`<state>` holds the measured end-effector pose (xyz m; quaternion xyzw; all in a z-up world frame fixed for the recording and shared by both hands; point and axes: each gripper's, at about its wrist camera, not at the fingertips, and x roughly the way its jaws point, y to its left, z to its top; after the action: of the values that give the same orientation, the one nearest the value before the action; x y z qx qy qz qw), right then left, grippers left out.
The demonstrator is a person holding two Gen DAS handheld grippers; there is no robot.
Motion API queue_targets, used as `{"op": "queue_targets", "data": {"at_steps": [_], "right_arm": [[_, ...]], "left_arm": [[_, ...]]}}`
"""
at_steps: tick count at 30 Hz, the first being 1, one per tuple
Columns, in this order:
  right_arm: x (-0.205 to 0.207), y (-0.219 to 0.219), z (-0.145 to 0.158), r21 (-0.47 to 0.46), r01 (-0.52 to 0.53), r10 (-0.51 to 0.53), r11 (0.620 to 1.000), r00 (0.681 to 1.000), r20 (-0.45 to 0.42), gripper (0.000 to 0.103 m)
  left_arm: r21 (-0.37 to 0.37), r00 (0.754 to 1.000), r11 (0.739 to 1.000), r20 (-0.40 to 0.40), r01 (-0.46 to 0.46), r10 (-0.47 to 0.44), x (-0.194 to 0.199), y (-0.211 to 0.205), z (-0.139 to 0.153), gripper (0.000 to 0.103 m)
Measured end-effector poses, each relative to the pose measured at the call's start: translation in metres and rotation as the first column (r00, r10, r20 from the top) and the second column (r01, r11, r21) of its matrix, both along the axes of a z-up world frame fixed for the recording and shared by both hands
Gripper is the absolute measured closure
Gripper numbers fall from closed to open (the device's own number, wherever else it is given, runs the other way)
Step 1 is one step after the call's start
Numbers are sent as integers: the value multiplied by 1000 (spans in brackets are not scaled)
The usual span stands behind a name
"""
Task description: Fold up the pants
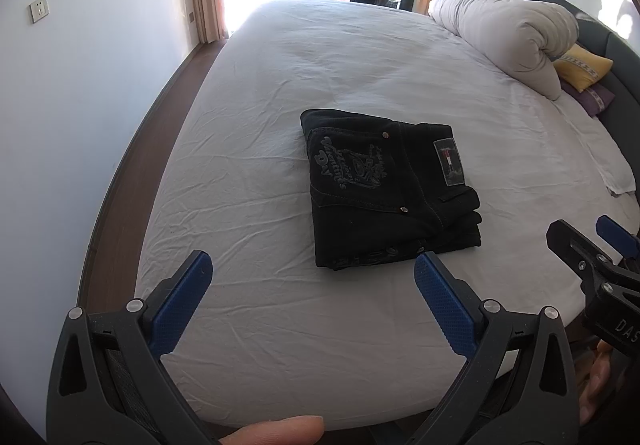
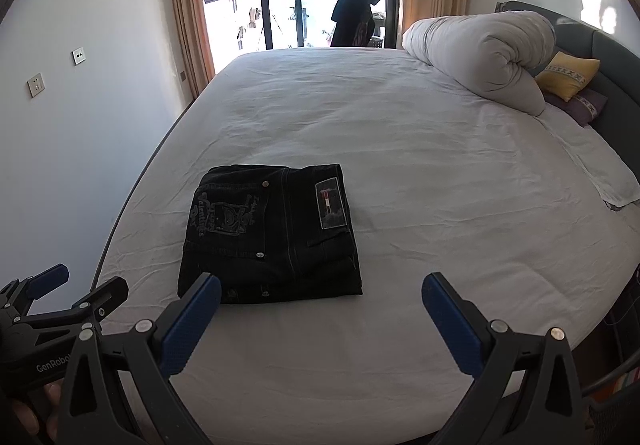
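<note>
Left wrist view: the left gripper hangs with jaws spread wide and empty above the near edge of the white bed, the black pants lying folded into a compact rectangle just beyond its 2 blue fingertips. Right wrist view: the right gripper is likewise spread and empty, the folded pants ahead to its left on the bed, perhaps partly behind 1 finger.

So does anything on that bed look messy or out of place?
Not much. The black pants lie folded in a neat stack on the white sheet, its layers slightly uneven along the right edge. The rolled duvet sits by the headboard. Nothing spilled or damaged.
</note>
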<state>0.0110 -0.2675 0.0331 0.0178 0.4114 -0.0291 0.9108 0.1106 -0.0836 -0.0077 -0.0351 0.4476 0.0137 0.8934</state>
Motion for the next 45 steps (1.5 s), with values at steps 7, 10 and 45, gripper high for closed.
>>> {"op": "queue_targets", "data": {"at_steps": [7, 10, 45], "right_arm": [[0, 1, -2, -2, -2, 2, 1000, 1000, -2, 0], [0, 1, -3, 0, -3, 3, 1000, 1000, -5, 0], [0, -1, -8, 1, -13, 13, 1000, 1000, -20, 0]], "left_arm": [[-1, 1000, 1000, -1, 0, 0, 1, 1, -1, 0], [-1, 1000, 1000, -1, 1, -1, 1, 1, -1, 0], [-8, 1000, 1000, -16, 3, -3, -2, 0, -7, 0]]}}
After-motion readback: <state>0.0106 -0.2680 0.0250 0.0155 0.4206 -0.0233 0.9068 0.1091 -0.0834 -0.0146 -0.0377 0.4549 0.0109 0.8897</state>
